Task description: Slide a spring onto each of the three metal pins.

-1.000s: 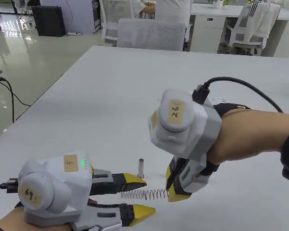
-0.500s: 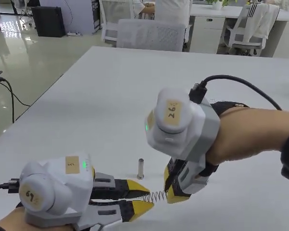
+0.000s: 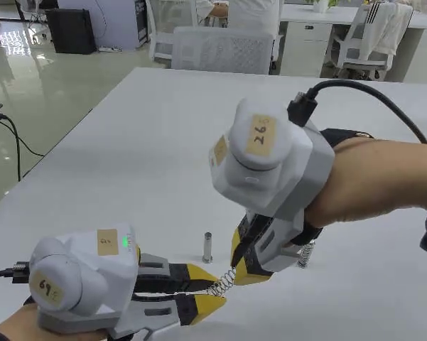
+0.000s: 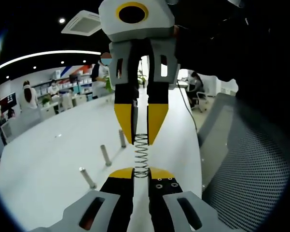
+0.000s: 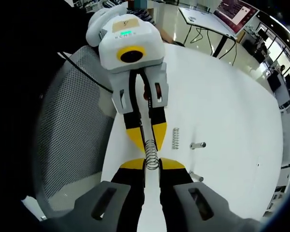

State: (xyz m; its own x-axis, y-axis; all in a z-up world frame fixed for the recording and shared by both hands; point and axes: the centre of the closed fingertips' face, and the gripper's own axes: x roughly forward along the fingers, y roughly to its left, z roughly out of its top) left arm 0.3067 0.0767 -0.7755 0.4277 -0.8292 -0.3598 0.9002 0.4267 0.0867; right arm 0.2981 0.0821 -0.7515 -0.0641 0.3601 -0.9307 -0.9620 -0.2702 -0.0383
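Left gripper (image 3: 214, 290) pinching spring (image 3: 224, 279) | right gripper (image 3: 240, 273) pinching other end, raised | spring now tilted

Handwritten 26 on yellow label (image 3: 259, 135) of right hand-held gripper (image 3: 237, 268), 69 on end label (image 3: 44, 285) of left hand-held gripper (image 3: 212, 288)

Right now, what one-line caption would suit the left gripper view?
Left gripper and right gripper each pinch one end of a spring over the white table, three metal pins standing nearby.
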